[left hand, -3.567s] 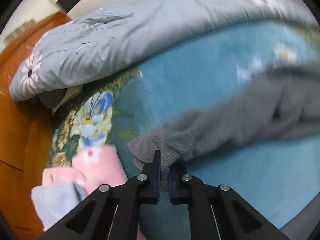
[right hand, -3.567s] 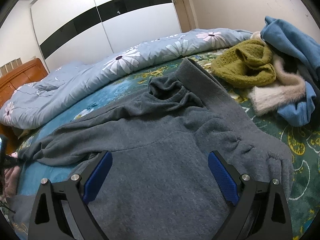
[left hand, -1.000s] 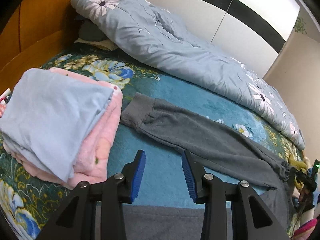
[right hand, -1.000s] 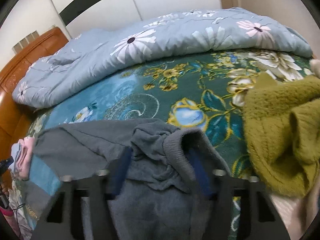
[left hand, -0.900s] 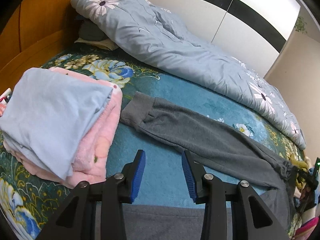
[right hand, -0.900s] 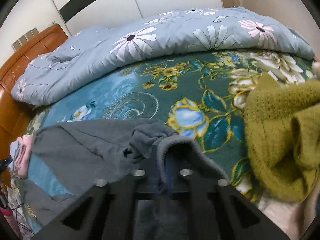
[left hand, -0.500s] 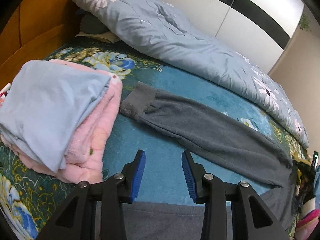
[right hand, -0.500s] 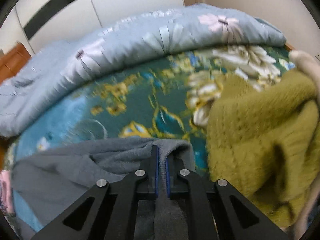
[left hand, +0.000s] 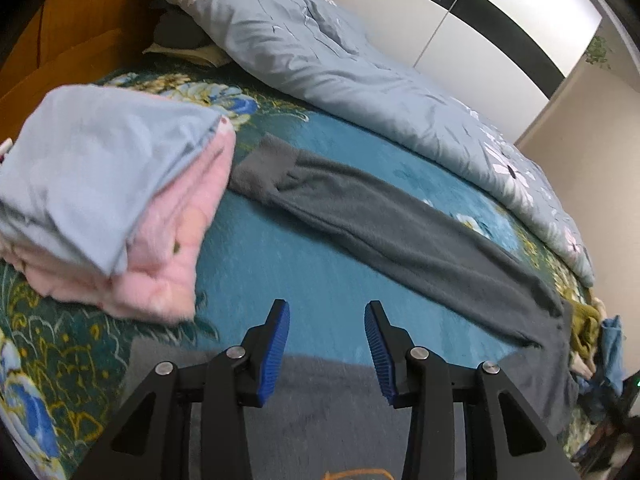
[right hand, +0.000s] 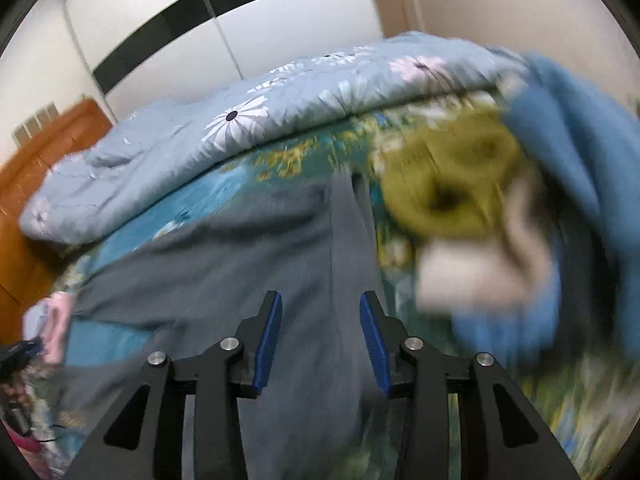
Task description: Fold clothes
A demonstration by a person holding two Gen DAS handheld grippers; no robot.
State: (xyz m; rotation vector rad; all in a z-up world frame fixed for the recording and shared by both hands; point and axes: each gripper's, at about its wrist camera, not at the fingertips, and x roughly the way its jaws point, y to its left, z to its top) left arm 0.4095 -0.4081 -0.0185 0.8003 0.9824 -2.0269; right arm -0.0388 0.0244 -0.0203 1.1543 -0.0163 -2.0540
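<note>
Grey sweatpants (left hand: 400,232) lie spread flat on the teal floral bedspread (left hand: 280,264), one leg running from the cuff by the folded pile to the right; the near leg passes under my left gripper (left hand: 326,320), which is open and empty above it. In the right wrist view the sweatpants (right hand: 248,264) lie flat with the waistband end (right hand: 348,216) ahead. My right gripper (right hand: 320,312) is open and empty above the cloth. This view is motion-blurred.
A folded stack, light blue on pink (left hand: 104,184), sits at the left. A rolled light-blue daisy quilt (left hand: 360,72) lies along the far side. An olive knit (right hand: 448,184), a cream item and a blue garment (right hand: 580,184) are heaped at the right. A wooden headboard (right hand: 36,176) stands at the left.
My right gripper has opened and let go of the grey waistband, then pulled back fast. The waistband now lies flat. My left gripper stayed open and shifted slightly closer to the bed.
</note>
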